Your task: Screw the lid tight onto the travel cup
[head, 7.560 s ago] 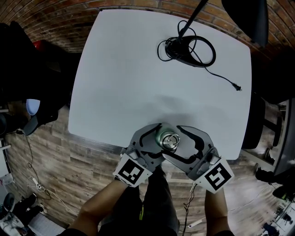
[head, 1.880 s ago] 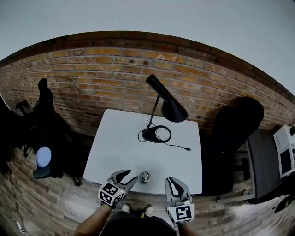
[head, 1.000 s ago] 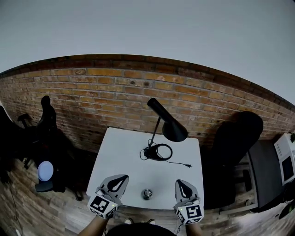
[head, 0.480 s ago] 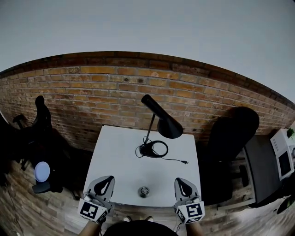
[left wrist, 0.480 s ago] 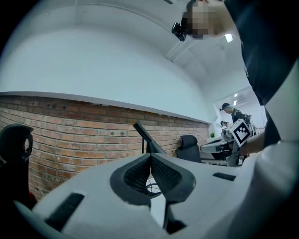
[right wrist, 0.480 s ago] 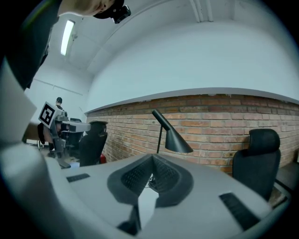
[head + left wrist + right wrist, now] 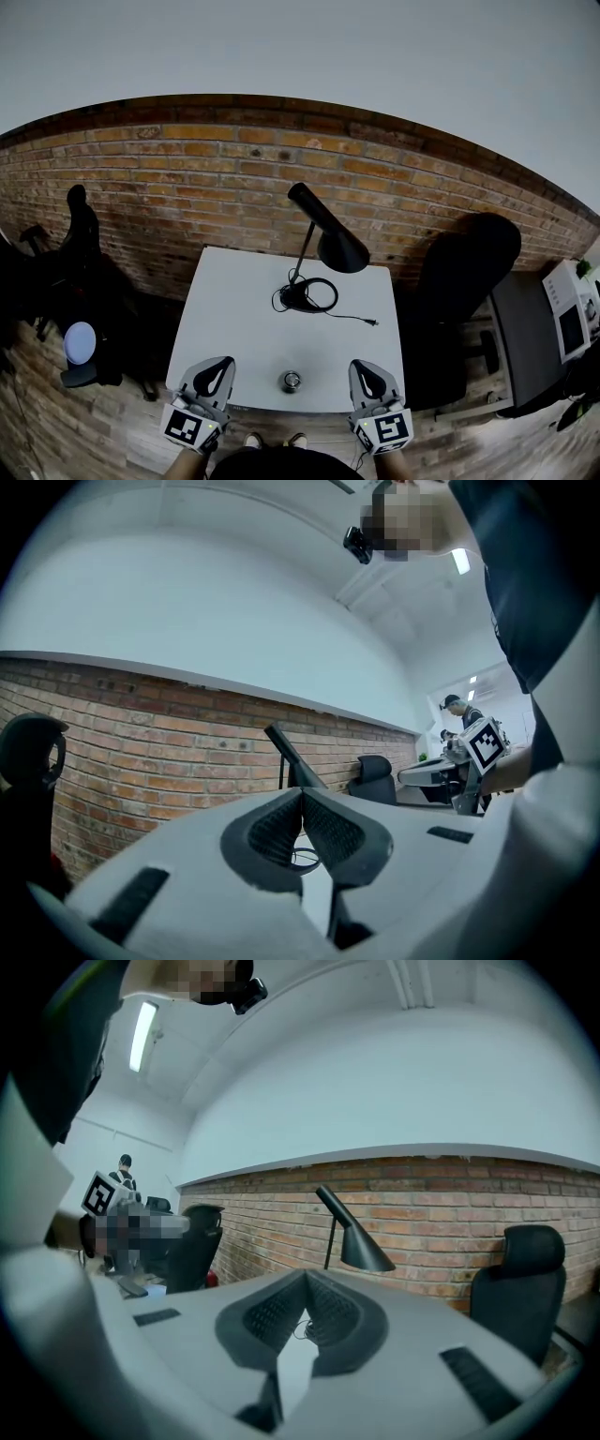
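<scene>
Travel cup (image 7: 292,380): stood alone on tabletop (image 7: 239,305).
Left gripper (image 7: 223,362): fingers were clenched, empty.
Right gripper (image 7: 361,365): fingers were clenched, empty.

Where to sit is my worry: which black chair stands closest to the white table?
The rounded black chair right of the table, almost against its edge; the other chair stands well off to the left.

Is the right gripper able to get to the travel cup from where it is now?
Probably yes. The travel cup stands alone near the front edge of the table, with only bare tabletop between it and the right gripper. That gripper is shut, so it would have to open first.
</scene>
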The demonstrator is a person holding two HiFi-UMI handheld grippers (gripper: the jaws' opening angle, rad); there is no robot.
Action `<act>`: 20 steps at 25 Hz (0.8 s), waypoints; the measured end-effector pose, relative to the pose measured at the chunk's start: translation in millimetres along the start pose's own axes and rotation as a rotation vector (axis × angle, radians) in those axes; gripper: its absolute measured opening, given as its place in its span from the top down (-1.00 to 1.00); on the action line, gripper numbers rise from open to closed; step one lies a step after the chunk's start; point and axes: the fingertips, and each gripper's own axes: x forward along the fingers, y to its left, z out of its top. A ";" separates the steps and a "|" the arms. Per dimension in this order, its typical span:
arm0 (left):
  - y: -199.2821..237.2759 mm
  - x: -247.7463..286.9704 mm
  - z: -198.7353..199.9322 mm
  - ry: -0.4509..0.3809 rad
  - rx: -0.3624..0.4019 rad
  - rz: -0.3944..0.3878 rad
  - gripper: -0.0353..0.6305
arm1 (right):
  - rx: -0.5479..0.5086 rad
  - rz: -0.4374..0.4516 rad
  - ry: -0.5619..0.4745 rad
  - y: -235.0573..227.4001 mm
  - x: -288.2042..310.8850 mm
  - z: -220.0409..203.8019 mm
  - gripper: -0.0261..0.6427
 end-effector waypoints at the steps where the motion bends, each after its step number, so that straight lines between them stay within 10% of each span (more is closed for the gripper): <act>1: -0.7 -0.8 0.6 -0.005 0.003 0.001 0.82 | -0.007 0.004 -0.008 2.6 -0.9 -0.4 0.88; 20: -18.9 -6.7 -4.9 -0.017 -0.003 -0.013 0.82 | -0.085 0.014 -0.043 15.4 -6.5 -1.5 0.89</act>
